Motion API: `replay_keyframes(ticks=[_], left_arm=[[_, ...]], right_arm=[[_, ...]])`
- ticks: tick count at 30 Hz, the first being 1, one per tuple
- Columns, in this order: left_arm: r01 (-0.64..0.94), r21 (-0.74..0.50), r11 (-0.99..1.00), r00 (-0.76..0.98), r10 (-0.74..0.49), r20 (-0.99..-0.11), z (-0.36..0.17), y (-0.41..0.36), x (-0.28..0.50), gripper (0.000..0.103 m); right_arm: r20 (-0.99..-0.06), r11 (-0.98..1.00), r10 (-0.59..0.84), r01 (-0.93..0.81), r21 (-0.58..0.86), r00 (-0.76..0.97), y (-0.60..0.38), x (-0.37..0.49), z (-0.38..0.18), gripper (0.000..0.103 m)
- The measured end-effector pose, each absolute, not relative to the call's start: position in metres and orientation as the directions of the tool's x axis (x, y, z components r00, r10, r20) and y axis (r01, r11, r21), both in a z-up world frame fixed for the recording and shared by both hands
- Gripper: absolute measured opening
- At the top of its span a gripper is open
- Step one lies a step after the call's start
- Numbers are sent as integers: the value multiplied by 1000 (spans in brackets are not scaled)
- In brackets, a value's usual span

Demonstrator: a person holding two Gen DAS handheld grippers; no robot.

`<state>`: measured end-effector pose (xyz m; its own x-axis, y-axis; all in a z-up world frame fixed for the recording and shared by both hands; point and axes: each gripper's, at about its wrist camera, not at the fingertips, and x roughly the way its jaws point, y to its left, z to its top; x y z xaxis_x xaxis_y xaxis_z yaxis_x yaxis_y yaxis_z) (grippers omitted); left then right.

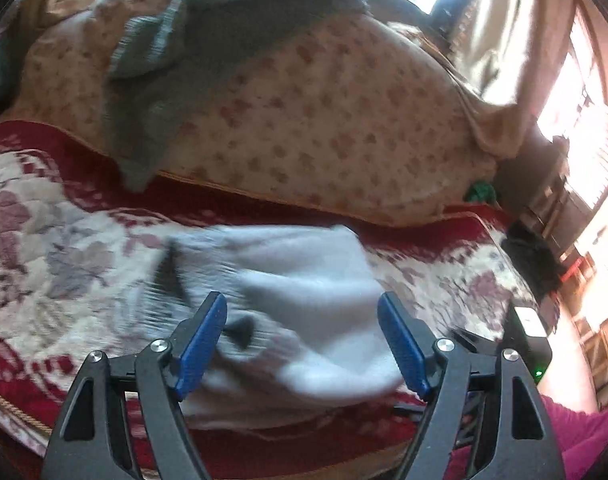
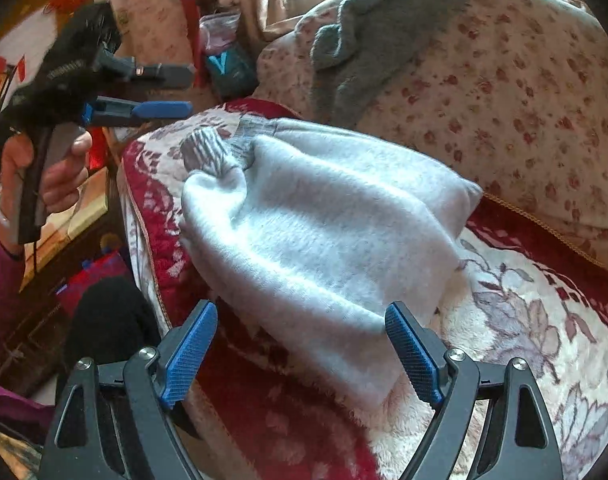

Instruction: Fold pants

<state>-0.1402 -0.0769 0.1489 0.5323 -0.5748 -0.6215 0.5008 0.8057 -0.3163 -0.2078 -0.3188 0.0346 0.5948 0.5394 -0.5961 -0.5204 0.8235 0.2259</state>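
Folded white pants (image 2: 320,232) on floral bed blanket (image 2: 524,312).
Left tongs (image 2: 172,92) and right tongs (image 2: 302,344) released, spread near pants, gripping nothing.

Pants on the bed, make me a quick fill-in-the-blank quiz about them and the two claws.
1. The folded pants are pale ____ fleece.
2. Both the left claw and the right claw stand ____, gripping nothing.
3. The pants lie on a red and cream ____ blanket.
4. Draped over the flowered bedding behind is a ____ garment.

Missing words: grey; open; floral; green
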Motion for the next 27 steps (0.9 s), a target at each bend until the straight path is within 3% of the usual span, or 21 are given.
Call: replay_keyframes(ticks=[2, 4, 8, 10, 16, 20, 27], left_arm=[[513, -290, 808, 524, -562, -640, 136, -96, -143, 77], [509, -240, 827, 545, -525, -654, 126, -107, -144, 77], [419, -56, 906, 623, -332, -708, 104, -111, -139, 77], [369, -45, 928, 605, -277, -747, 86, -98, -130, 77], [317, -124, 940, 572, -294, -766, 50, -73, -122, 77], [323, -142, 936, 580, -314, -751, 56, -69, -129, 77], [324, -205, 924, 618, -371, -693, 101, -65, -146, 77]], right_arm=[[-602, 822, 537, -529, 213, 591, -313, -207, 33, 84], [-598, 805, 561, -544, 236, 572, -308, -206, 32, 64], [-590, 777, 599, -570, 266, 541, -291, -210, 34, 63], [-586, 764, 611, -590, 262, 532, -280, -213, 34, 63], [-575, 736, 653, -594, 325, 494, -272, -210, 31, 63], [-555, 728, 669, -589, 352, 495, -291, -203, 49, 64], [-551, 862, 501, -444, 245, 667, -336, -150, 84, 67]])
